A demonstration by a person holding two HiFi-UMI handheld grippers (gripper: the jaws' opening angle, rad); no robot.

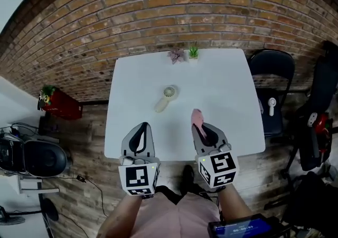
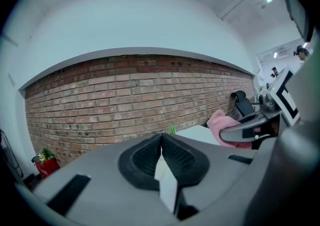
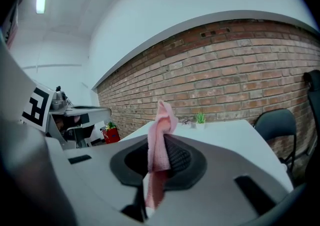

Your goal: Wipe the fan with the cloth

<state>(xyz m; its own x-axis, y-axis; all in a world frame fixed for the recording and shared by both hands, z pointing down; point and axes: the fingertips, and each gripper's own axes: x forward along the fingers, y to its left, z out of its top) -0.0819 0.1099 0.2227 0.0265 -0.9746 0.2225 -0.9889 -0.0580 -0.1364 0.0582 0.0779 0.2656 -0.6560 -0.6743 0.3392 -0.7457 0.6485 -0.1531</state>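
1. At the near left of the white worktop (image 1: pixel 227 89), the left gripper (image 1: pixel 141 127) hovers over the front edge. Its jaws are pressed together with nothing between them, and the left gripper view shows the ribbed pads meeting in a single seam (image 2: pixel 161 146).

2. Further in and a little right of that gripper, the fan (image 1: pixel 165 98) lies flat on the worktop, well apart from both grippers. It is a small cream handheld unit, with its round head towards the far edge and its handle angled back towards the near left. It looks like light plastic, so a wiping stroke would probably push it across the smooth surface unless it is pinned. The handle looks like the sturdier place for the empty gripper to hold. The grille on the head is likely thinner, so it should only get light pressure.

3. Right of the fan, the cloth (image 1: pixel 197 118) is pinched in the closed right gripper (image 1: pixel 203 132). In the right gripper view the pink fabric (image 3: pixel 161 130) stands up above the pads as a folded tuft, and a tail hangs down below them. It is soft and limp, so only the part close to the jaws can press firmly. The free end would drag and fold over, which should suit working around the rounded head.

4. At the far edge, two small potted plants (image 1: pixel 185 54) stand clear of the working area.
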